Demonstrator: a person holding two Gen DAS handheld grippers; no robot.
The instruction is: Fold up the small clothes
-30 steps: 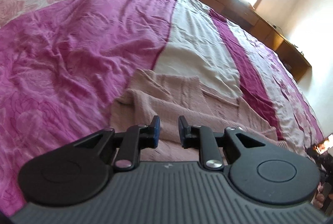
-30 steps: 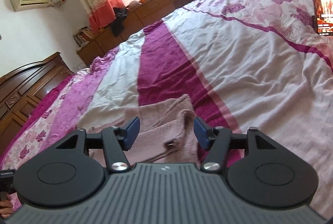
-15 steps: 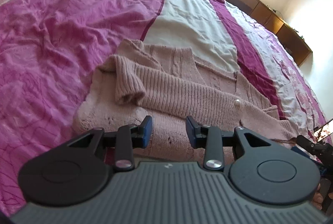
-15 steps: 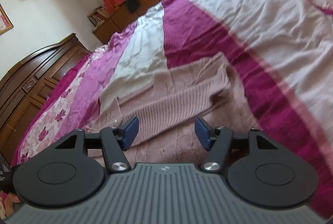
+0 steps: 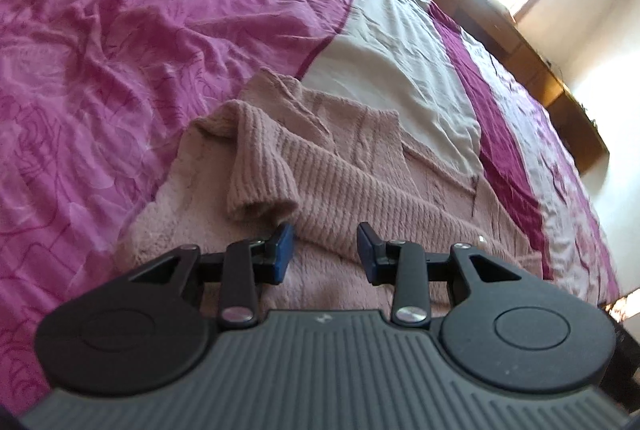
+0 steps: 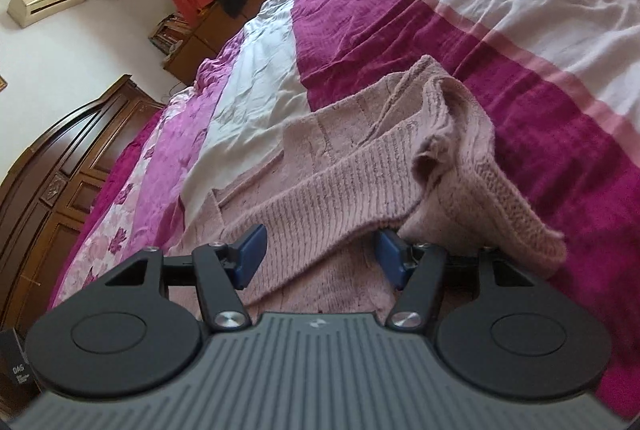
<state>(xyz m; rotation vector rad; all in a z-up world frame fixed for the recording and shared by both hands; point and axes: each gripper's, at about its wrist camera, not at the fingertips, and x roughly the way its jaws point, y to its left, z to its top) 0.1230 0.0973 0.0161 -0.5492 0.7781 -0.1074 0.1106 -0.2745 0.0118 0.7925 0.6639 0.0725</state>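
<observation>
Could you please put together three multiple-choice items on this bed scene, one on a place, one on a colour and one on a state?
1. Where does the knitted sweater lie?
A. on the bedspread
B. on the wooden wardrobe
C. on the floor

2. What colour is the sweater?
A. navy blue
B. dusty pink
C. bright green

3. How does the left claw stand?
A. shut on a sleeve
B. shut on nothing
C. open

Answers:
1 A: the sweater is spread on the pink, magenta and white bedspread.
2 B: its ribbed knit is pale pink in both wrist views.
3 C: a clear gap shows between its blue pads, with fabric beyond; the right claw is open too.
</observation>
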